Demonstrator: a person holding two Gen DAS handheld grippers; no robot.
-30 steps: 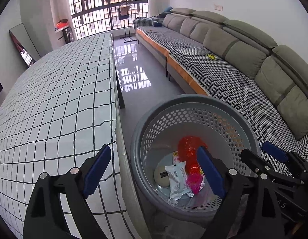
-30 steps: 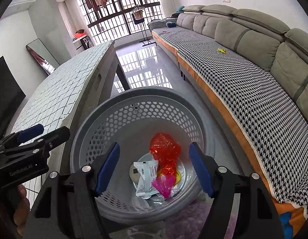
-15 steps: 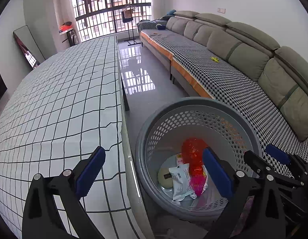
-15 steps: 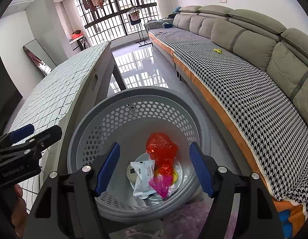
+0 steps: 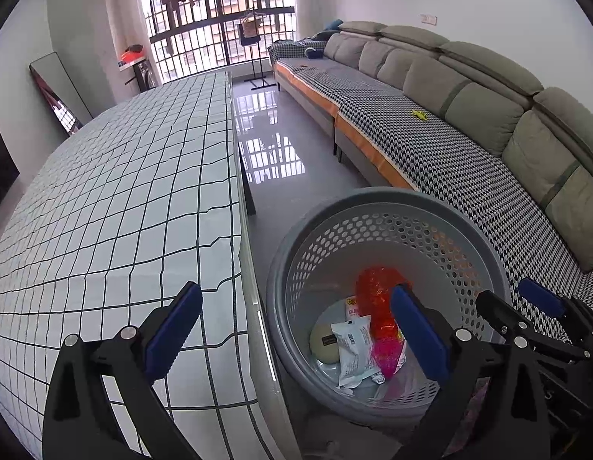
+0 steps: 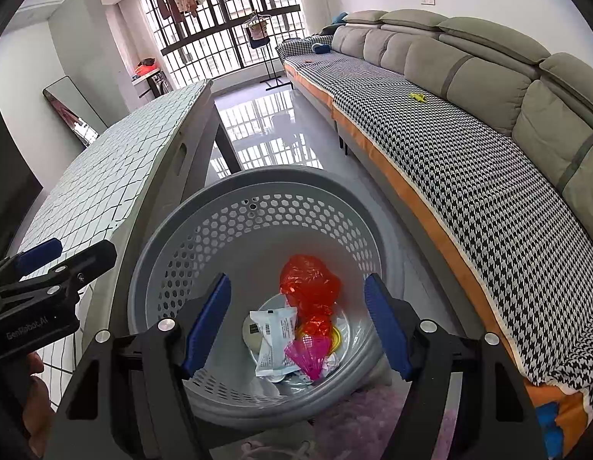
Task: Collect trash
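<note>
A grey perforated basket stands on the floor between table and sofa. Inside lie a red plastic bag, a white wrapper, a pink piece and a round pale lid. My left gripper is open and empty, above the table edge and the basket's left rim. My right gripper is open and empty, above the basket. Each gripper shows in the other's view: the right, the left.
A table with a white grid cloth runs along the left. A long grey sofa with a houndstooth cover runs along the right, with a small yellow item on it. Glossy floor lies between them.
My left gripper has risen and tilted back a little, so the basket sits lower in its view. The right gripper has barely moved. The trash lies as before.
</note>
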